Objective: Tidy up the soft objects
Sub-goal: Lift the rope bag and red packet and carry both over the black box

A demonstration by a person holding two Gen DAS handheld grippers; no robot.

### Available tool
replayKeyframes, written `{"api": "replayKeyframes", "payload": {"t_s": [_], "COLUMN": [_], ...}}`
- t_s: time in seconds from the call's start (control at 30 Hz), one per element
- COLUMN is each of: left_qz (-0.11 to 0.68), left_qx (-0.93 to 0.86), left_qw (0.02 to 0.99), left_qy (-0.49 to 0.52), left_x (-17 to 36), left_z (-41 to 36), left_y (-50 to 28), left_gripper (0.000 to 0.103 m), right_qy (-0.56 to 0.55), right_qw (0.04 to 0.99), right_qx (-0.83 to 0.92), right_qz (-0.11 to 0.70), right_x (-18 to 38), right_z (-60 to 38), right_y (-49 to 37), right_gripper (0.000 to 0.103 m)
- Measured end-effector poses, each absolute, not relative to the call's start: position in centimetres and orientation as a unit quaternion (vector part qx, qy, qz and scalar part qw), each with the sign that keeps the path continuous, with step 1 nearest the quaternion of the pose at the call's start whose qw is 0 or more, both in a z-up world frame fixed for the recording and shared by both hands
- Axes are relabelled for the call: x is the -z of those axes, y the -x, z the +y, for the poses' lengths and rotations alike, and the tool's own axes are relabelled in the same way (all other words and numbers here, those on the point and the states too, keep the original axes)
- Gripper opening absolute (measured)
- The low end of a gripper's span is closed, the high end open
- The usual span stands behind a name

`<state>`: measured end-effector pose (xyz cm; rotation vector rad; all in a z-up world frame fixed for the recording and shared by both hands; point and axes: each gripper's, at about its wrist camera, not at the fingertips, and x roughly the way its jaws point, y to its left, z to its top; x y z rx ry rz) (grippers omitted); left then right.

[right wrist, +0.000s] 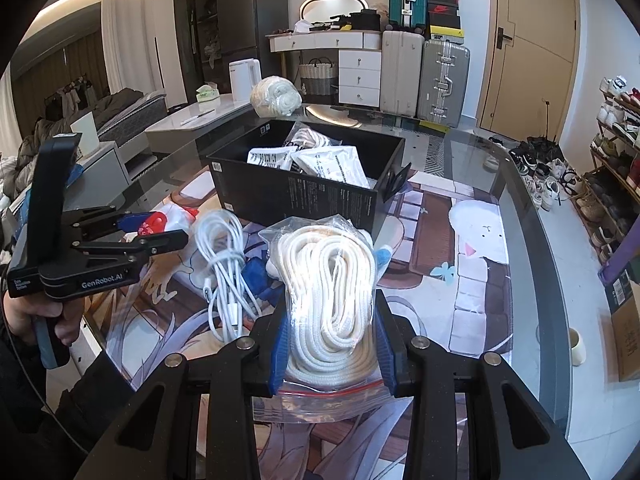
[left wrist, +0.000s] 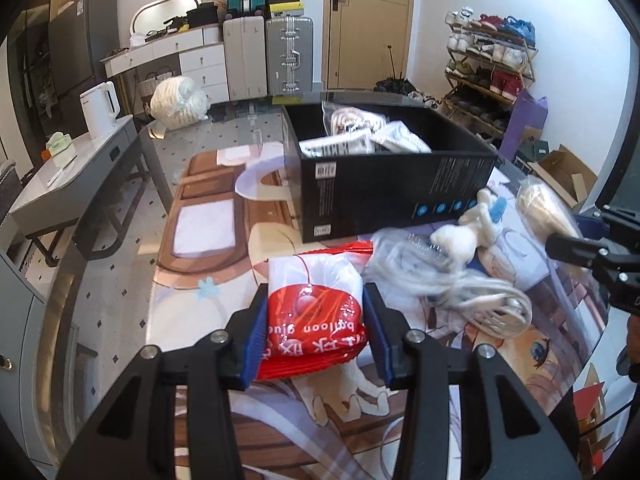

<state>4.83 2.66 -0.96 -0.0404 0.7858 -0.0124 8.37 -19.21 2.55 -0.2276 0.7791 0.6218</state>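
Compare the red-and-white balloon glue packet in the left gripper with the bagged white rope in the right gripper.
The balloon glue packet is opaque, printed red and white; the bagged white rope sits in a clear zip bag with its coils visible. The packet looks flat and smooth, while the rope bag bulges, lumpy. Both are soft packages, each pinched between blue pads: the packet by the left gripper, the rope bag by the right gripper, short of the black box.

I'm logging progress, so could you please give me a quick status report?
Left gripper shut on red balloon-glue packet. Right gripper shut on bagged white rope. Black box ahead, unobstructed.
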Motion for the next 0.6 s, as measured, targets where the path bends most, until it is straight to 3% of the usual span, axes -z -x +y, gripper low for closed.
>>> {"api": "replayKeyframes", "payload": {"t_s": [0.6], "left_qz": [0.328], "left_qx": [0.009], "left_qw": [0.944], "left_qy": [0.044], "left_x": [-3.2], "left_z": [3.7], "left_y": [-4.3], "left_gripper": [0.043], "right_qy": [0.082], "right_qw": [0.88], "right_qx": [-0.304], "right_qz": [0.356], "right_x": [-3.1], "right_z": [-18.8], "right_y": [-8.4], "right_gripper": [0.037]}}
